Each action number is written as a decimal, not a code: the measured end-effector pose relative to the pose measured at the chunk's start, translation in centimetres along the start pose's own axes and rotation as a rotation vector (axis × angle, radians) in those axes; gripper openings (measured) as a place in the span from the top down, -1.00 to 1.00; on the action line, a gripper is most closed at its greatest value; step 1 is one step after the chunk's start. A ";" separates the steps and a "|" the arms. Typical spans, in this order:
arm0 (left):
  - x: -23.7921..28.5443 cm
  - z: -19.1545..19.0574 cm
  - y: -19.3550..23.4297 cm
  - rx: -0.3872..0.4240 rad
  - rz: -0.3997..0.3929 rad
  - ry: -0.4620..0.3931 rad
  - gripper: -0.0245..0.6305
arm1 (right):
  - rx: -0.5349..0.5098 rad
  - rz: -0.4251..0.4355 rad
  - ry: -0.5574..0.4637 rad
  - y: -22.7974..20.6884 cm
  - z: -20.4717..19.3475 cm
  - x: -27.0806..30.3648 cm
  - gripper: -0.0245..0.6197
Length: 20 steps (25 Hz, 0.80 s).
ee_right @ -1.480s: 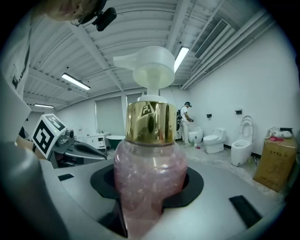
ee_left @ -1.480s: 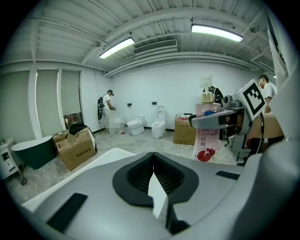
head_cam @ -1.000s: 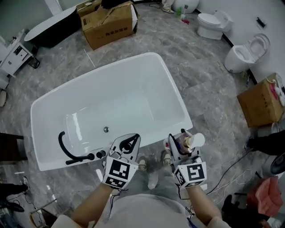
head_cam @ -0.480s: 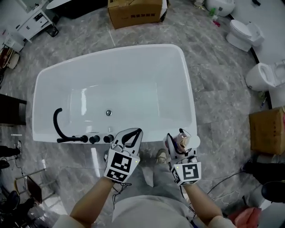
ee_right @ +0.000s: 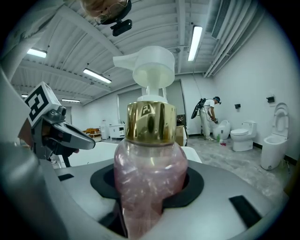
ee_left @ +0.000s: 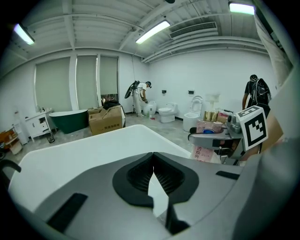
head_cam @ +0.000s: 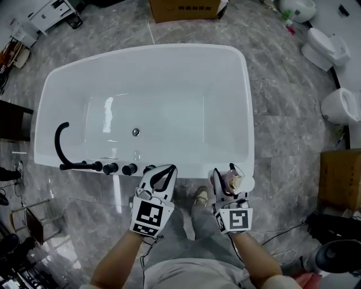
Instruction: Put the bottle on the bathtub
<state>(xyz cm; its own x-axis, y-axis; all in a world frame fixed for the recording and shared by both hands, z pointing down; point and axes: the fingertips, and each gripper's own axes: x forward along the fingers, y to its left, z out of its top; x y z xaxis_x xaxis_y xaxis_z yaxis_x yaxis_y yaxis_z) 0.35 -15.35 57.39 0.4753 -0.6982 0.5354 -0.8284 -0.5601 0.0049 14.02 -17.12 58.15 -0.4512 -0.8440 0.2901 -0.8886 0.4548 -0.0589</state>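
Observation:
A pink pump bottle point(ee_right: 150, 173) with a gold collar and white pump head stands upright between the jaws of my right gripper point(head_cam: 227, 179), which is shut on it. In the head view the bottle point(head_cam: 234, 180) hangs just off the near right corner of the white bathtub point(head_cam: 242, 101). My left gripper point(head_cam: 159, 176) is shut and holds nothing; it hovers over the tub's near rim point(head_cam: 186, 167), beside the black tap knobs. From the left gripper view, the tub point(ee_left: 79, 150) spreads ahead and the right gripper point(ee_left: 220, 138) shows at right with the bottle point(ee_left: 213, 127).
A black curved faucet point(head_cam: 61, 144) and three black knobs point(head_cam: 113, 168) sit on the tub's near left rim. Cardboard boxes point(head_cam: 186, 7) stand beyond the tub and another point(head_cam: 341, 180) at right. Toilets point(head_cam: 341, 104) line the right wall. My shoes point(head_cam: 198, 197) stand on grey marble floor.
The view has shifted: the tub now sits squarer and closer below me. Both grippers have come nearer to the tub's near rim, the bottle still held in the right one.

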 end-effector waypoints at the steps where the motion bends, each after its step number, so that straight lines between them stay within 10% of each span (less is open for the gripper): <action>1: 0.2 -0.5 0.0 -0.002 0.002 -0.005 0.86 | -0.004 -0.002 -0.002 -0.1 -0.6 0.2 0.24; 20: 4.5 -9.8 0.5 -0.014 -0.019 0.050 0.86 | -0.045 -0.057 -0.048 -0.6 -9.3 2.9 0.24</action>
<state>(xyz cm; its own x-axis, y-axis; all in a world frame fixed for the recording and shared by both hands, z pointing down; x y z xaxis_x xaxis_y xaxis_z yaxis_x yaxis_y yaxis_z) -0.83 -14.34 68.08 0.4757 -0.6645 0.5763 -0.8237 -0.5664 0.0269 14.02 -17.20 67.90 -0.4040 -0.8813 0.2452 -0.9091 0.4166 -0.0004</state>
